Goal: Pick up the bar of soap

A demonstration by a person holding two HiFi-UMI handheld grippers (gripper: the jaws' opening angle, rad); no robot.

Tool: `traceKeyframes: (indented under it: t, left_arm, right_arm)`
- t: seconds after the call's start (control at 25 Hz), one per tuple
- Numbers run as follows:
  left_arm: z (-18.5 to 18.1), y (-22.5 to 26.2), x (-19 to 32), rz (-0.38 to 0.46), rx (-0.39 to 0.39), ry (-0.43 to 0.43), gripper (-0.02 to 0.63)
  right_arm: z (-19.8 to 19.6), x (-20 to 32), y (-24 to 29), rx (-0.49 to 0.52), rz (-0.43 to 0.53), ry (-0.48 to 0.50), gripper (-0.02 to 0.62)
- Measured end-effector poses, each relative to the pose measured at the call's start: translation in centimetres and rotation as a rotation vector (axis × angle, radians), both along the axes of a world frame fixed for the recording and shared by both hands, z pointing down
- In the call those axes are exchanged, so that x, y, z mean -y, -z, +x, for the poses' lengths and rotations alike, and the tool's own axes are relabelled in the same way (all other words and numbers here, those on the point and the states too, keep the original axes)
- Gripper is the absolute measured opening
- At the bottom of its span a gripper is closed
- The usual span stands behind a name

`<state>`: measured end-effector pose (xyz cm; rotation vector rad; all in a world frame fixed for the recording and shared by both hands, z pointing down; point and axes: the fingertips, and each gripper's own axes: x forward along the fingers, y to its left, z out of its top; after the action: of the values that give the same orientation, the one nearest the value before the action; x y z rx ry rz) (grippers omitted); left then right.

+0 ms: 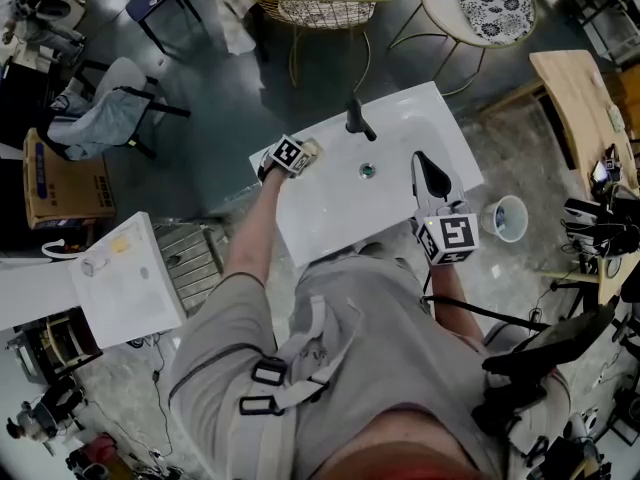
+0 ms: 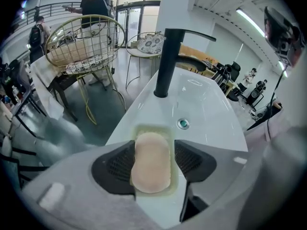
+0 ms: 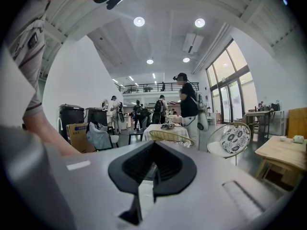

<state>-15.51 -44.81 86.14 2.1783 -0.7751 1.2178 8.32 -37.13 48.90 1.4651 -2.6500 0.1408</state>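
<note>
left hand-held gripper (image 2: 153,151) jaws apart, flanking the bar of soap (image 2: 151,169) in its soap dish (image 2: 151,130). right hand-held gripper (image 3: 153,167) closed, empty. risk: pads catch the dish rim, or slick soap squirts out.

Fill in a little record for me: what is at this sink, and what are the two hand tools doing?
place: white sink with black tap and drain
soap: lies in its dish at the sink's corner
left gripper: pointed down at the soap, jaws apart, one on each side of it, not yet clamped
right gripper: jaws together, nothing between them, held over the sink's other end
stage: soap not yet lifted
</note>
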Motion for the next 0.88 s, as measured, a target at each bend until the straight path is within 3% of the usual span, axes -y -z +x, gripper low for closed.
traceKeyframes:
  t: [0.24, 0.44, 0.64, 0.72, 0.88]
  left_arm:
    - [-0.1, -1.3, -0.4, -0.03, -0.01, -0.008, 0.239]
    - [-0.1, -1.2, -0.2, 0.017, -0.019, 0.013, 0.242]
    - [-0.8, -0.8, 0.5, 0.074, 0.082, -0.003, 0.282]
    - [-1.5, -1.0, 0.3, 0.053, 0.135, -0.018, 0.301]
    - [-0.8, -1.1, 0.6, 0.035, 0.124, -0.059, 0.299]
  right_arm:
    - [0.1, 0.1, -0.3, -0.01, -0.003, 0.001, 0.002]
    - [0.4, 0.4, -0.3, -0.011, -0.006, -0.006, 0.002]
    - [0.2, 0.5, 0.2, -0.004, 0.009, -0.002, 0.002]
    - [0.2, 0.5, 0.2, -0.006, 0.012, -0.004, 0.002]
    - [0.1, 0.5, 0.0, -0.007, 0.009, -0.006, 0.002]
